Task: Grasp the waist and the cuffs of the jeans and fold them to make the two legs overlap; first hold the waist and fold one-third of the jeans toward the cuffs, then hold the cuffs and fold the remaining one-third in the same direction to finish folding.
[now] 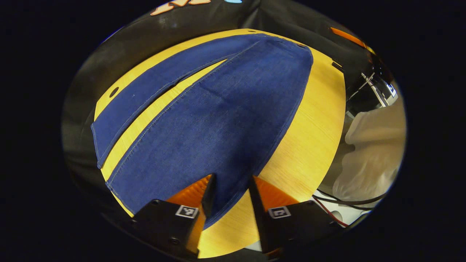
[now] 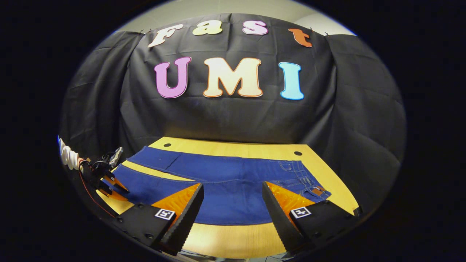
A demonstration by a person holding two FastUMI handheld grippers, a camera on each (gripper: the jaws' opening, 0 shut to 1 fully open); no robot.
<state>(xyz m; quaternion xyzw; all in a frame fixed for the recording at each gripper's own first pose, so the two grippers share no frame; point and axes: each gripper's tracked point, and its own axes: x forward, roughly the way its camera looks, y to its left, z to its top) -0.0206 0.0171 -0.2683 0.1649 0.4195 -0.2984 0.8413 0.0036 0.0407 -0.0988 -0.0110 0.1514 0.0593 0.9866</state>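
Dark blue jeans (image 2: 225,176) lie flat on a yellow wooden table (image 2: 233,236), legs spread apart, waist (image 2: 302,178) at the right in the right gripper view. My right gripper (image 2: 233,189) hovers open near the table's front edge, over the jeans' near leg, beside the waist. In the left gripper view the jeans (image 1: 218,120) stretch away toward the far waist. My left gripper (image 1: 232,182) is open at the cuff end, its fingers straddling the near leg's side edge. That same left gripper (image 2: 109,182) appears far left in the right gripper view.
A strip of bare table (image 1: 160,109) shows between the two legs. A person's white sleeve (image 1: 371,145) and cables (image 1: 338,203) sit off the table's right side in the left gripper view. Round holes (image 2: 297,153) mark the table's far corners. Black cloth walls close the back.
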